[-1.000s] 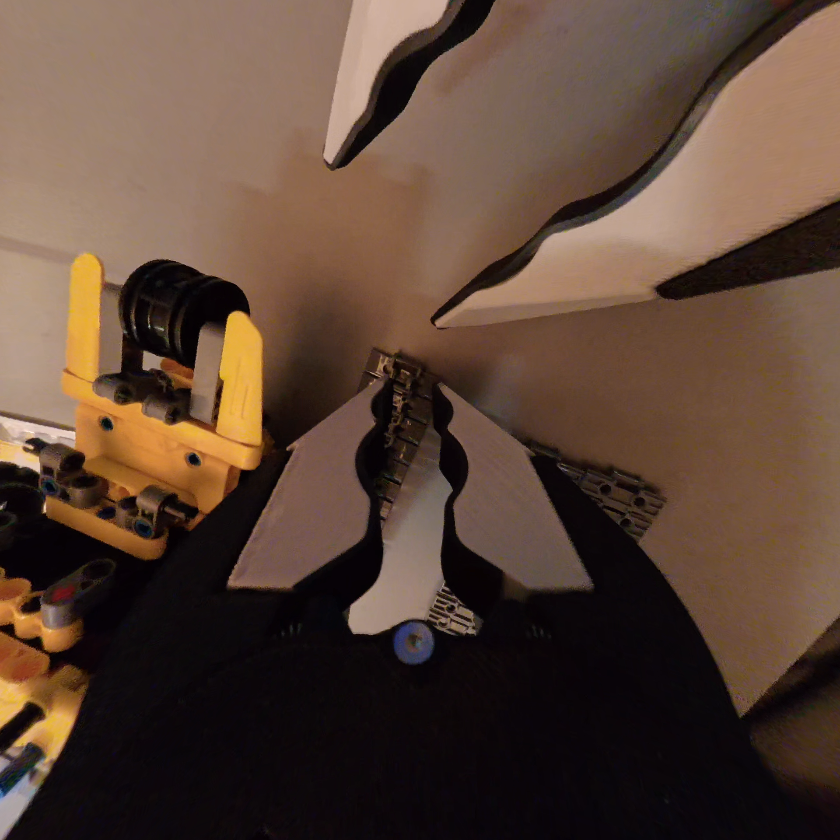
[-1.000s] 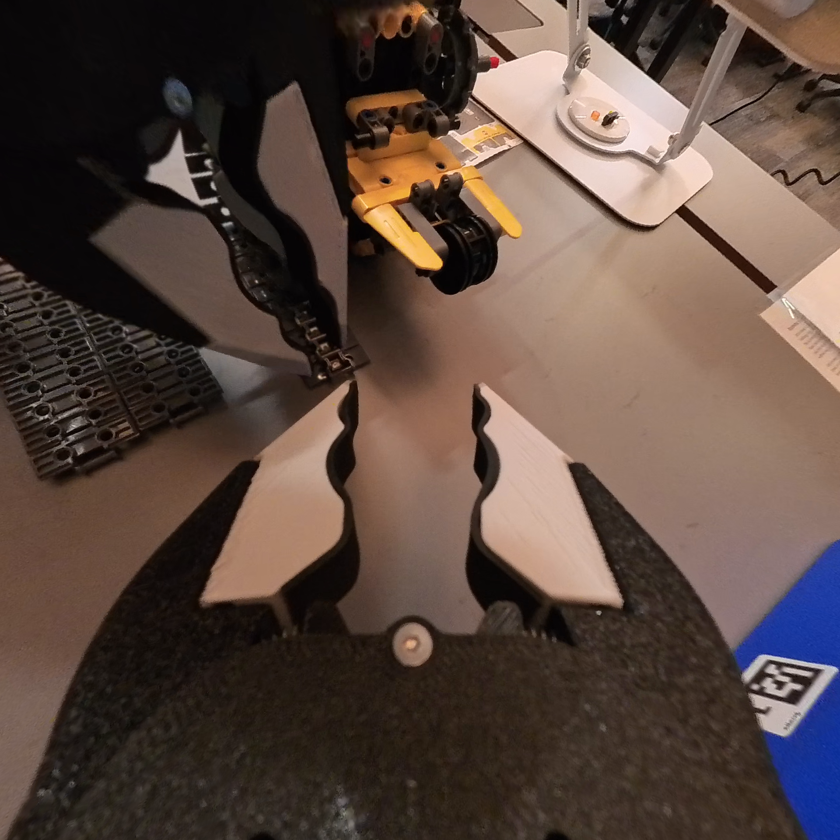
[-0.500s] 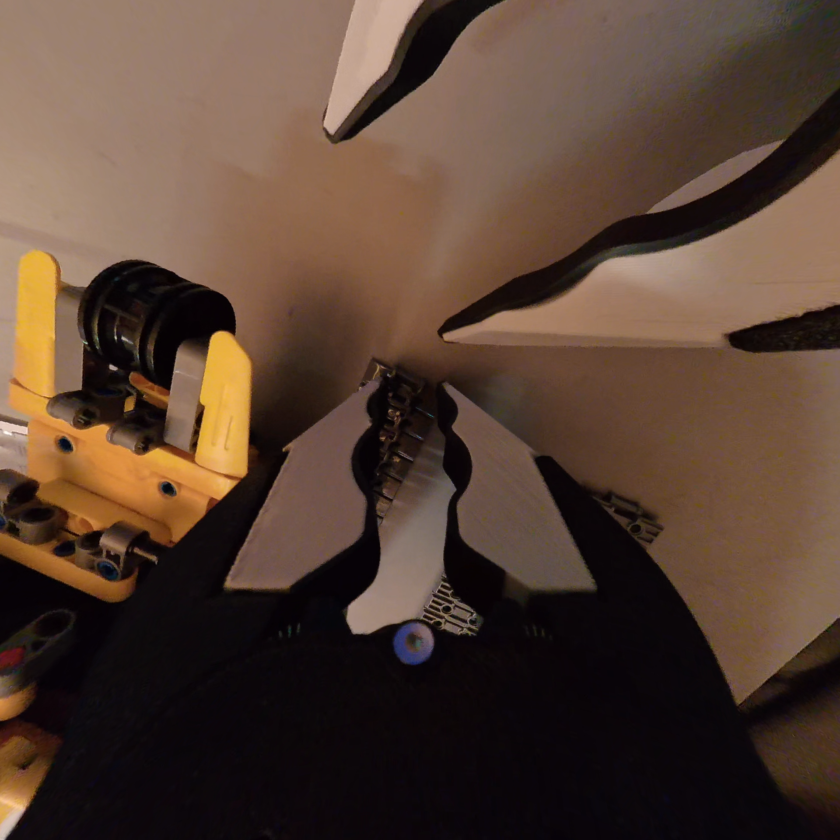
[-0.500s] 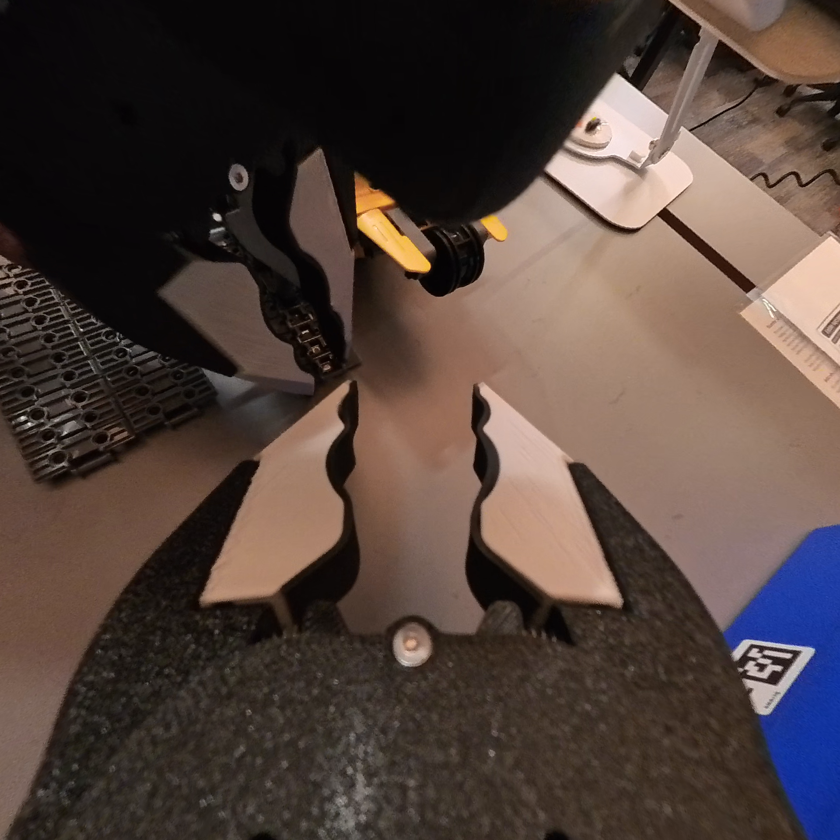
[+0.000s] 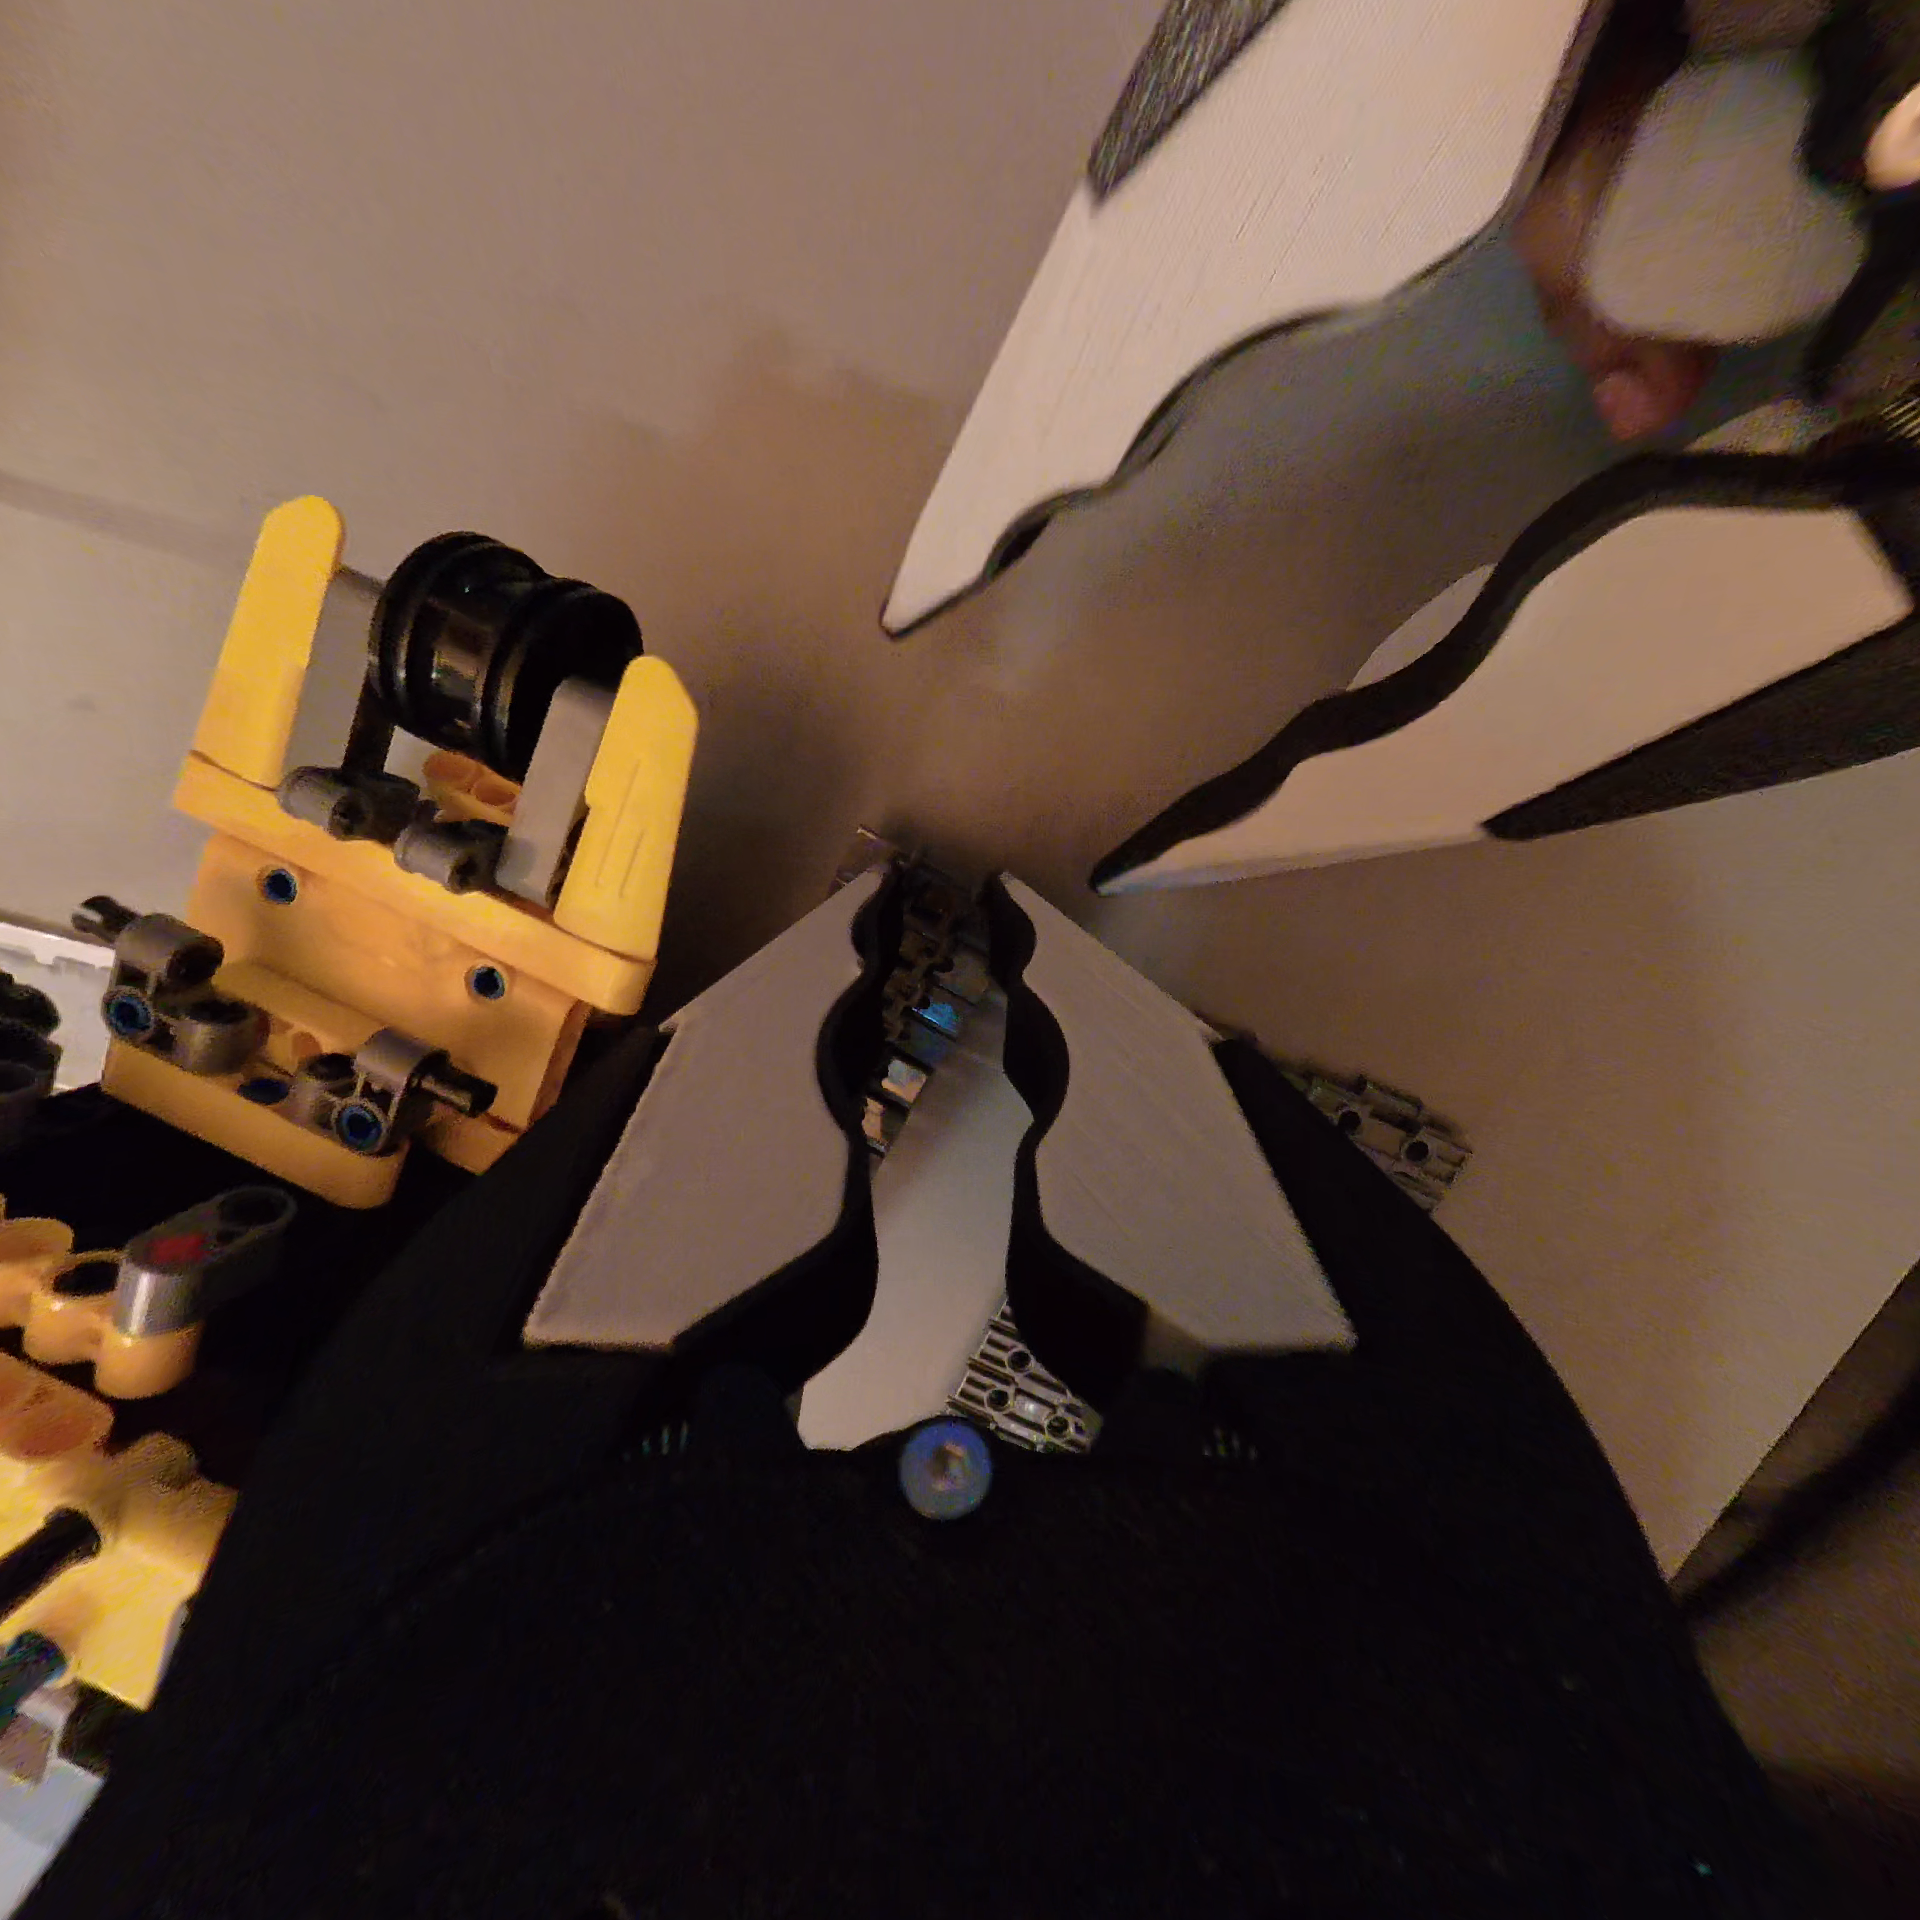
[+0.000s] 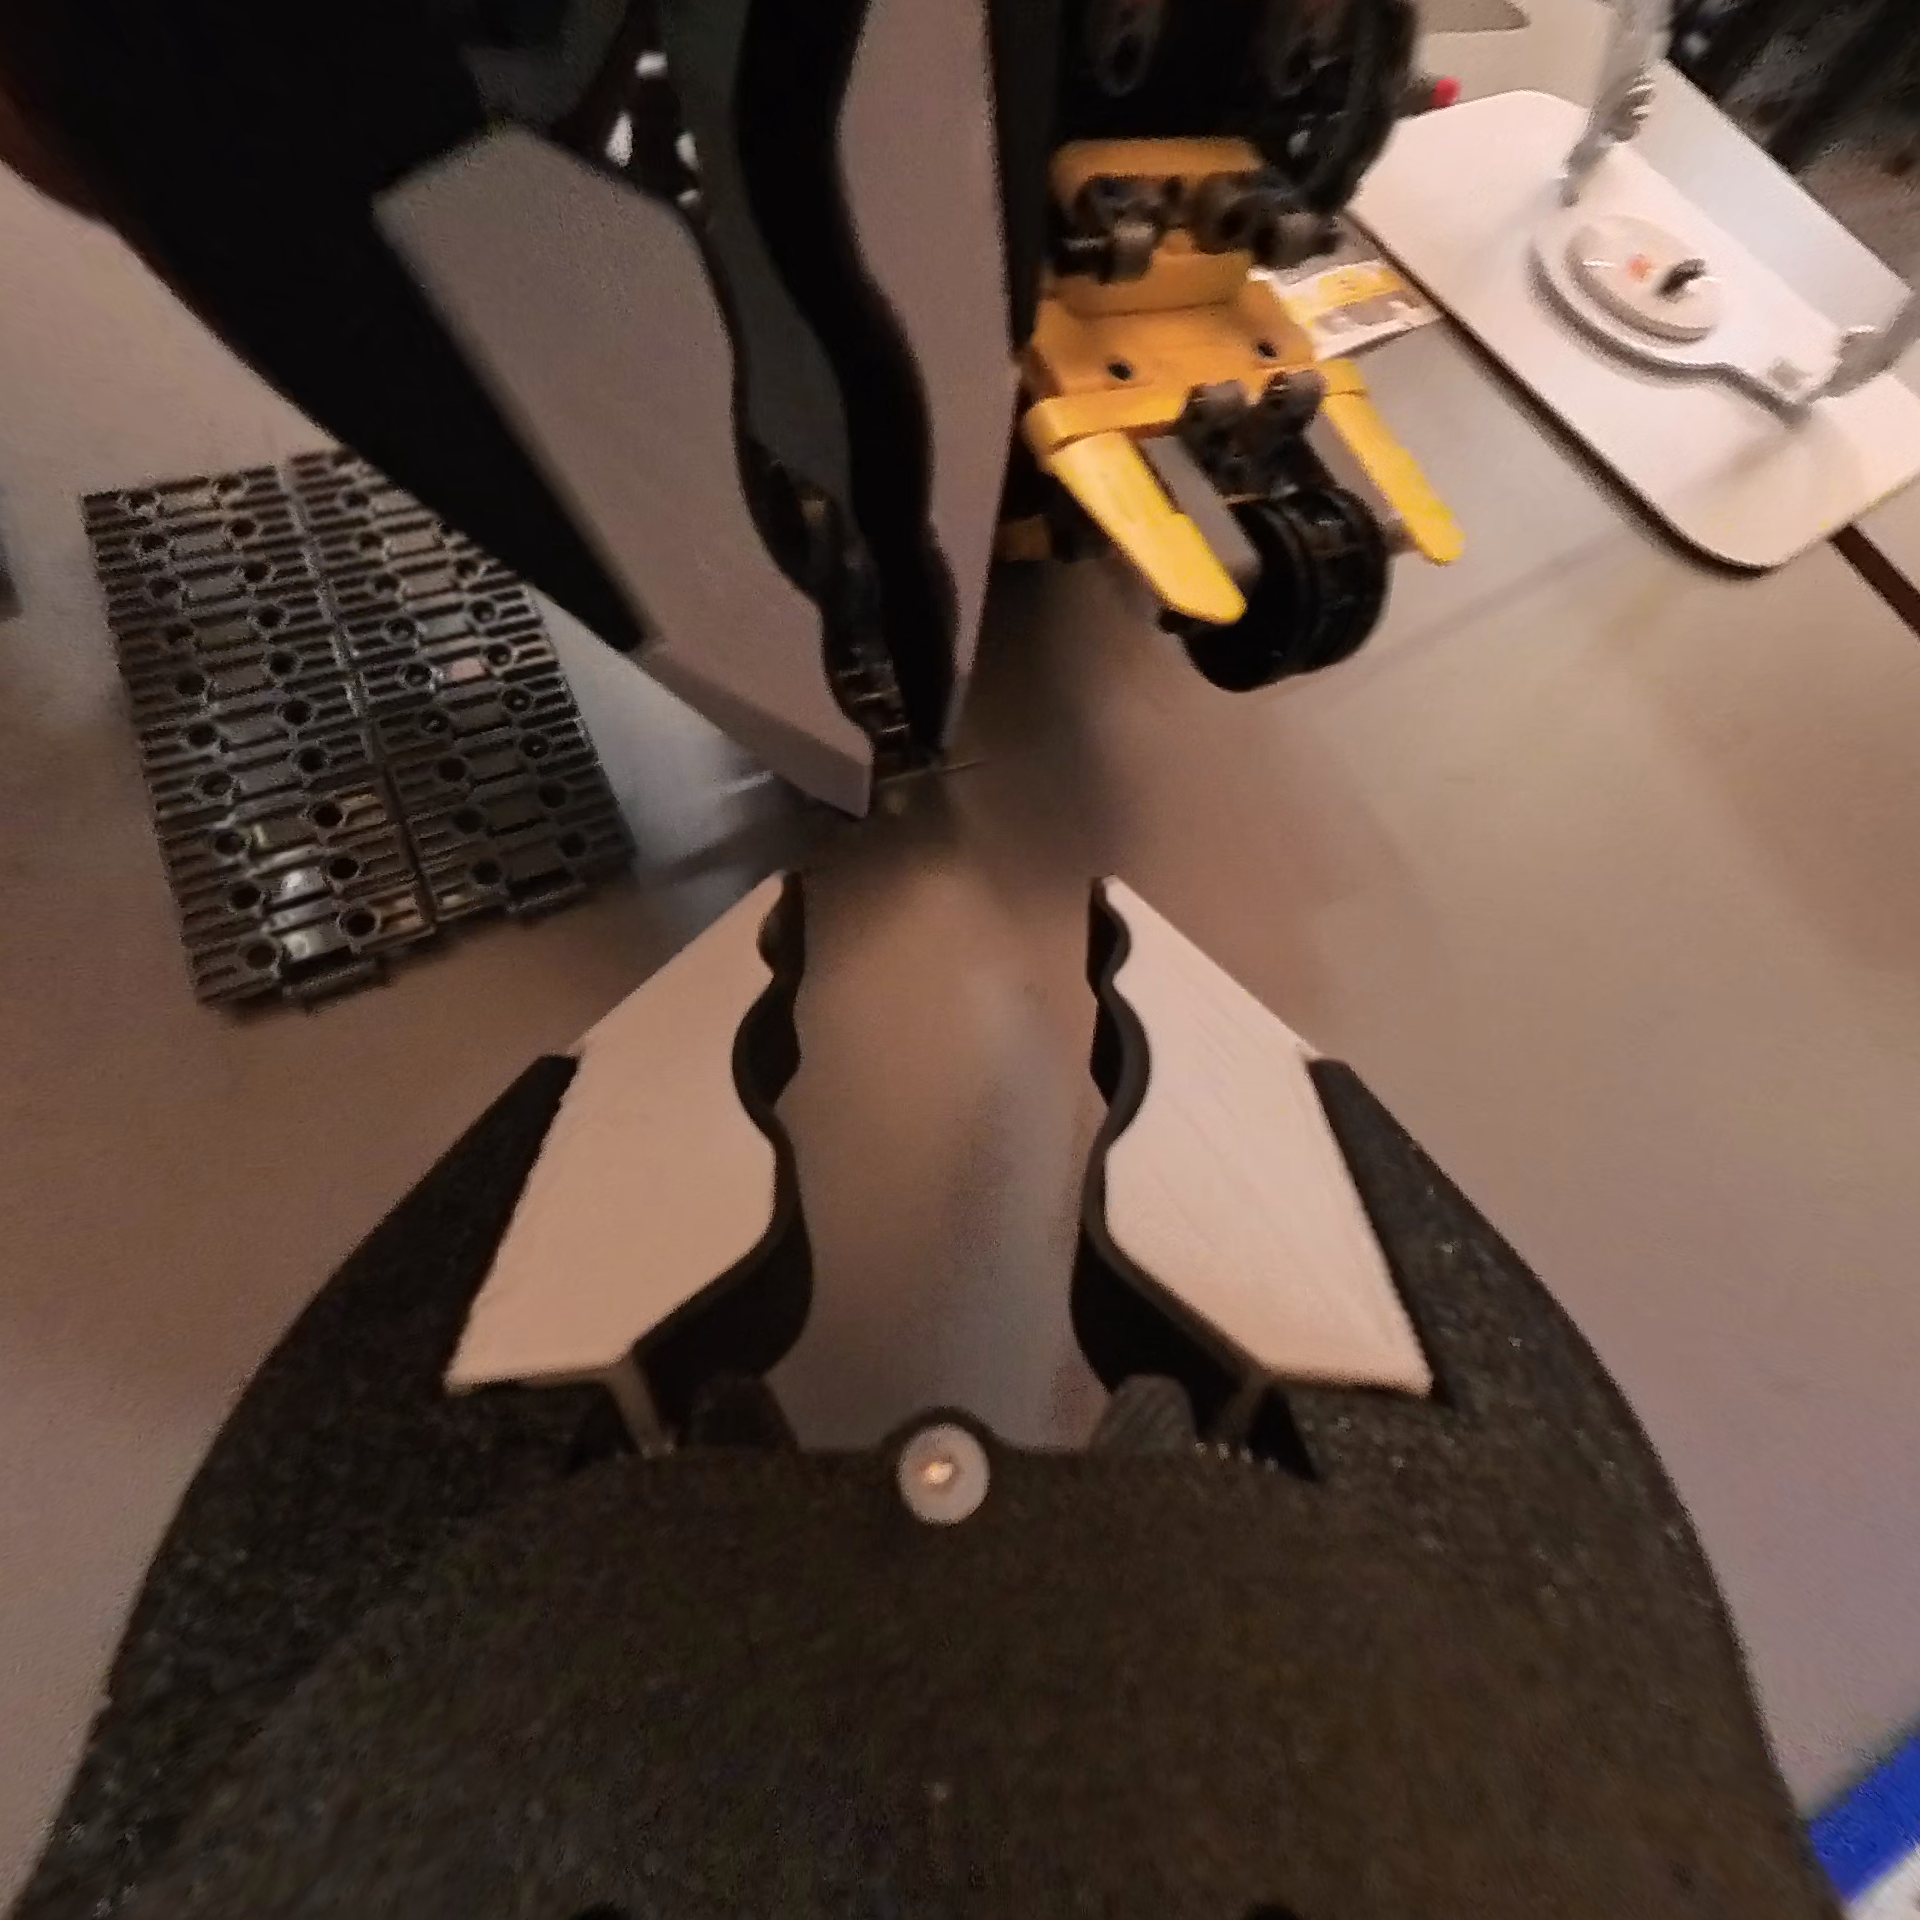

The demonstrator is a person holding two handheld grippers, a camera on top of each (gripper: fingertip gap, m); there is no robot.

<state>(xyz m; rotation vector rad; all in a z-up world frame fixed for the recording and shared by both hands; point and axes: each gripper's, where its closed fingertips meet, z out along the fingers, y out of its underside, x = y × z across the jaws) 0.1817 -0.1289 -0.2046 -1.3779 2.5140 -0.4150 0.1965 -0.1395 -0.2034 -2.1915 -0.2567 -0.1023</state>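
Observation:
My left gripper (image 5: pixel 940 894) is shut on a narrow black track strip (image 5: pixel 920 987), whose end pokes out past the fingertips close to the grey table. In the right wrist view the left gripper (image 6: pixel 902 769) comes down from above with the strip (image 6: pixel 868 644) pinched between its fingers. My right gripper (image 6: pixel 945 894) is open and empty, its tips just short of the strip's end. It shows in the left wrist view (image 5: pixel 997 753) at the upper right. A yellow brick model (image 5: pixel 416 935) with a black wheel (image 5: pixel 499 655) stands left of the left gripper.
A flat mat of dark track links (image 6: pixel 343 717) lies on the grey table (image 6: pixel 1455 935) at the left. The yellow model (image 6: pixel 1174 343) stands behind the left gripper. A white lamp base (image 6: pixel 1662 291) lies at the back right, and a blue sheet (image 6: pixel 1870 1766) at the lower right corner. Only a small space, under 4 cm, lies between the two pairs of fingers.
The left gripper has turned more upright, still shut on the strip. The right gripper has swung round and now faces the strip's end more squarely. It stays open.

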